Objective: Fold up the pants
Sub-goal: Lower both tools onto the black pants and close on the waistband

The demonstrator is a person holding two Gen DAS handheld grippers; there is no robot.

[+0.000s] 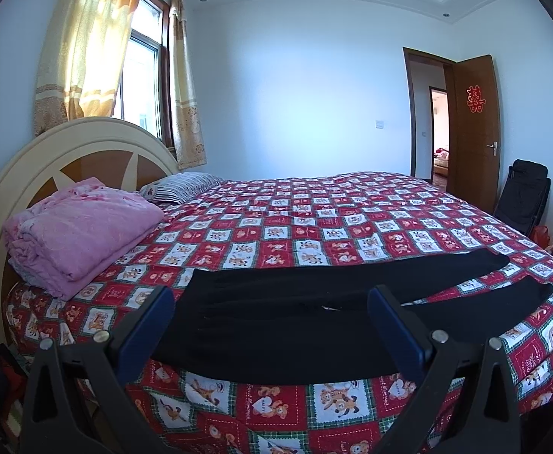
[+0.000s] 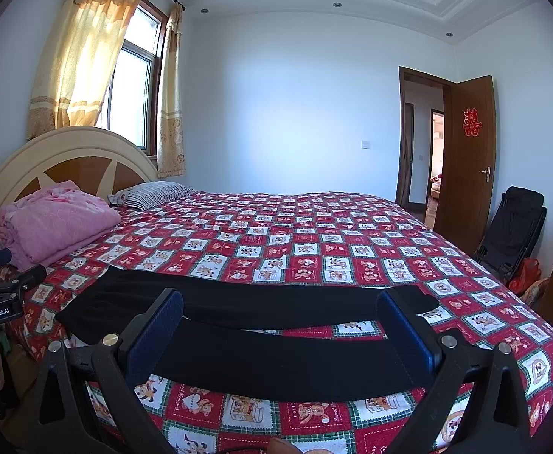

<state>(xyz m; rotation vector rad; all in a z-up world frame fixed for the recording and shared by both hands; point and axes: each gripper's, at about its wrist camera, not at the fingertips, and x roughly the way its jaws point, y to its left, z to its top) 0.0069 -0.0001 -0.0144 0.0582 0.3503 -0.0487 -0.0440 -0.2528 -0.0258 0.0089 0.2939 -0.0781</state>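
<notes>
Black pants [image 1: 295,325] lie spread flat near the front edge of the bed, waist to the left and the two legs running right, slightly apart. In the right wrist view the pants [image 2: 276,359] stretch across the frame, near leg in front. My left gripper [image 1: 272,325] hovers open in front of the waist end, with nothing between its blue pads. My right gripper [image 2: 280,329] is open too, held before the legs and holding nothing. The left gripper's body [image 2: 0,295] shows at the left edge of the right wrist view.
The bed carries a red and white checked cartoon quilt [image 1: 314,219]. A folded pink blanket [image 1: 79,234] and a striped pillow [image 1: 185,185] sit by the round headboard [image 1: 49,151]. A black folding chair [image 1: 522,196] and an open brown door [image 1: 473,128] stand at right.
</notes>
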